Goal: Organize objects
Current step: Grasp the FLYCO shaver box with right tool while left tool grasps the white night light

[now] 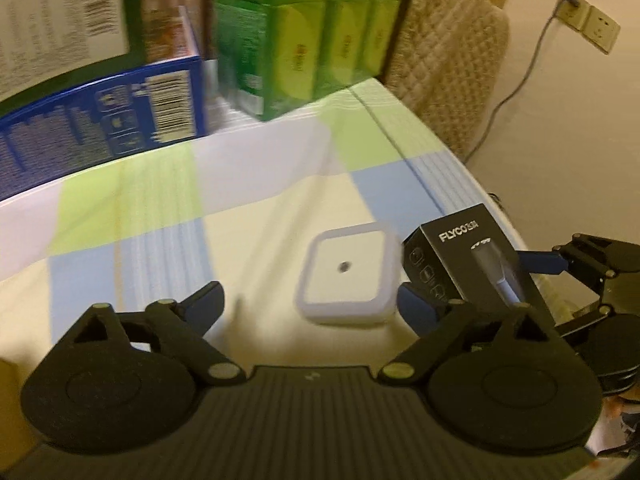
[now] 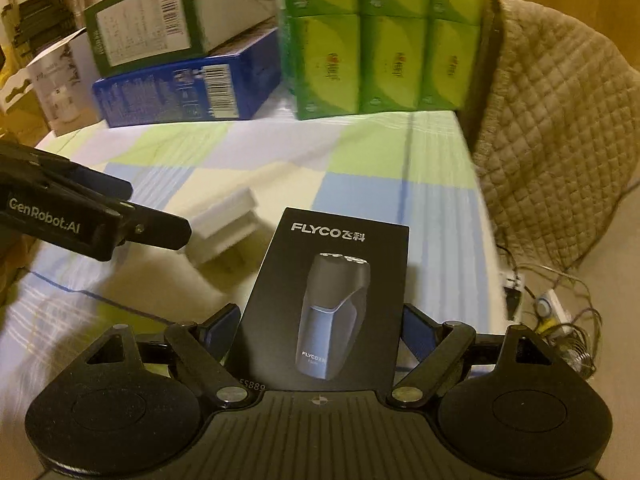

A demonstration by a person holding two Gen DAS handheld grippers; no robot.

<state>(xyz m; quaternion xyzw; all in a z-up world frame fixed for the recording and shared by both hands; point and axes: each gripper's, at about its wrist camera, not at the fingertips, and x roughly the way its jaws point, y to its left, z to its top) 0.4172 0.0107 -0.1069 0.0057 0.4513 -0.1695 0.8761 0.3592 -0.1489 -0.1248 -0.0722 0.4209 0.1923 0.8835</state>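
The right gripper clamps the black shaver box at lower centre of its view. The left gripper stands wide open, holding nothing, with the white square night light on the checked tablecloth between its fingers. Green tissue packs fill the upper frame.

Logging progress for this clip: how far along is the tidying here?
Looks done: boxes and the green tissue packs are stacked at the table's far edge. In hand: the right gripper grips the black FLYCO box. Left: the white square device lies loose on the cloth before the open left gripper.
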